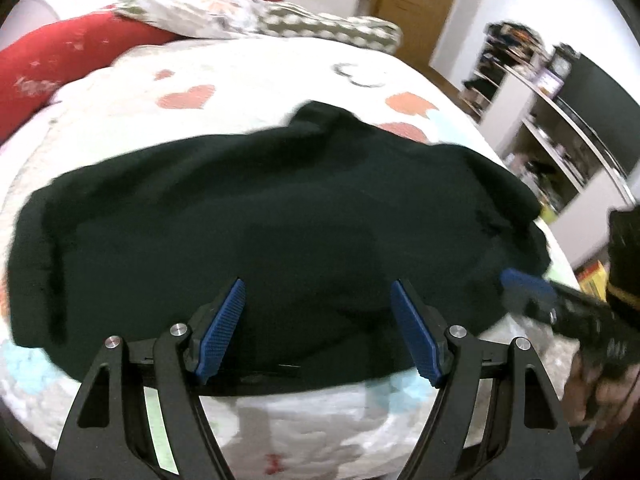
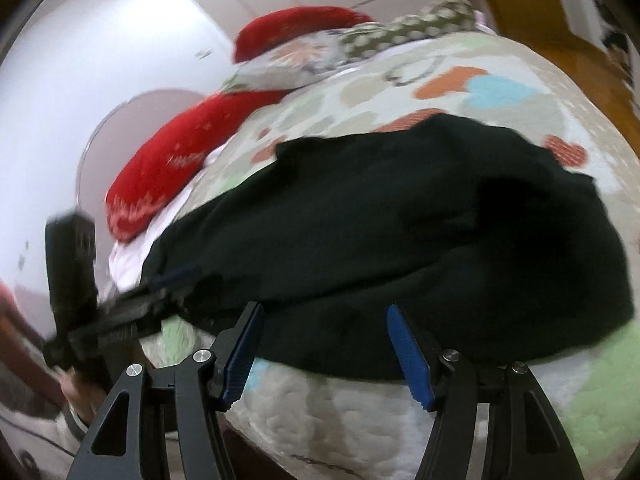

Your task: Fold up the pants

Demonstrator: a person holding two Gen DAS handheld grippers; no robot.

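The black pants lie long-ways along the near edge of the bed, just ahead of the open, empty left gripper and right gripper.

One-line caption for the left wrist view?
Left gripper open above dark pants lying on a heart-patterned quilt, right gripper alongside.

Both wrist views near, angled down, sharing pants.
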